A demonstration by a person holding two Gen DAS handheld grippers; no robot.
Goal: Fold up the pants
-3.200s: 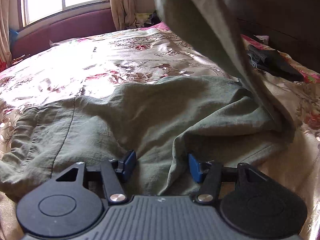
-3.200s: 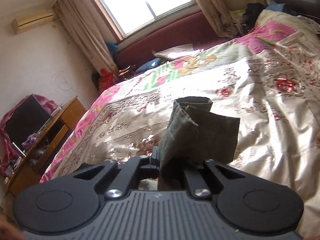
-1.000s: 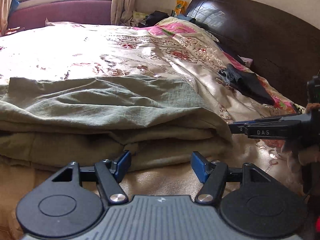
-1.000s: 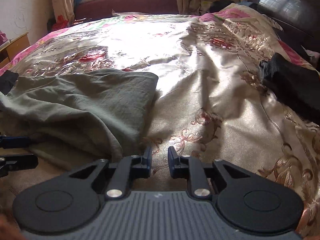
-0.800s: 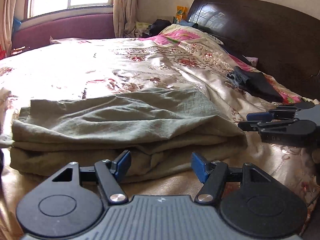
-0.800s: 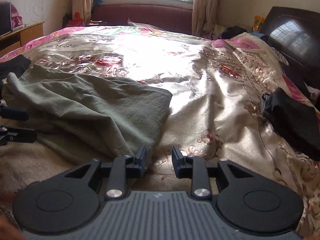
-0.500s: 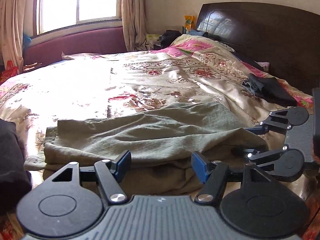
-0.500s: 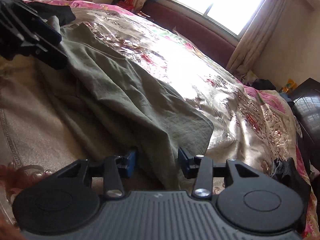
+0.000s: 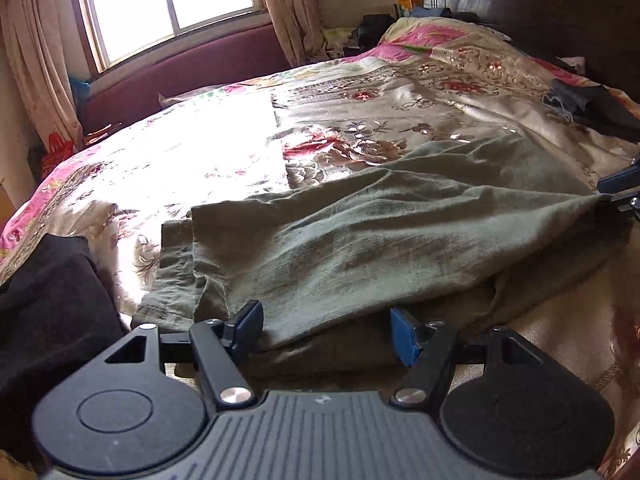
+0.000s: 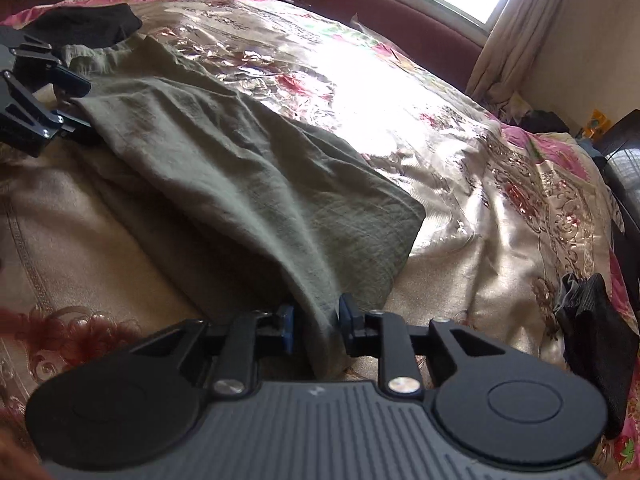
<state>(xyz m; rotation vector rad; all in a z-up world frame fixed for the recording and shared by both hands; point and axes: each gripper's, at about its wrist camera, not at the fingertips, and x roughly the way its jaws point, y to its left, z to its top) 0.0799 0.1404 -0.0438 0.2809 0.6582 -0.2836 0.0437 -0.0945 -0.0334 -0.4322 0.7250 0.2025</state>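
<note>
Olive-green pants (image 9: 380, 232) lie folded in layers on the floral bedspread (image 9: 240, 152). My left gripper (image 9: 326, 330) is open, its blue pads on either side of the near edge of the pants. My right gripper (image 10: 314, 326) has its blue pads closing on a bunched corner of the pants (image 10: 248, 184), and the cloth fills the gap between them. The left gripper also shows at the left of the right wrist view (image 10: 66, 100), and the right gripper's tips show at the right edge of the left wrist view (image 9: 622, 192).
A black garment (image 9: 52, 304) lies at the left, next to the pants. Another dark garment (image 10: 596, 328) lies at the right by the dark wooden headboard (image 9: 540, 12). A window and maroon bench (image 9: 192, 68) are beyond the bed.
Both grippers have moved in to the near edge of the pants. The right gripper has narrowed around a fold at the corner. The left gripper stays wide open.
</note>
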